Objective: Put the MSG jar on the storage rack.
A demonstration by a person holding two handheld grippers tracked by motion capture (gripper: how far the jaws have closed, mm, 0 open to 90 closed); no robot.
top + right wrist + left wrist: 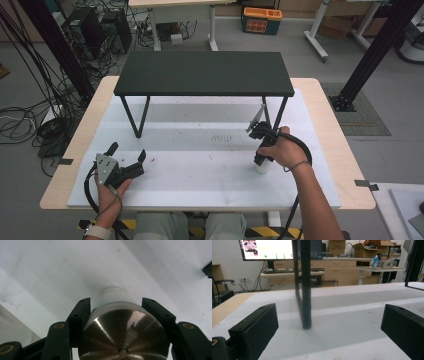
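- Right gripper (116, 315): jaws closed on a white cylinder (113, 298) with a metal end, apparently a bottle.
- Left gripper (129, 159): jaws wide, holding nothing, near the black stand's leg (305, 290).

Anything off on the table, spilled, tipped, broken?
Nothing stands out. The white bottle with the brushed metal end sits between the right gripper jaws over the white mat, no spill around it. The black shelf stands level on its legs. The left gripper rests open on the mat.
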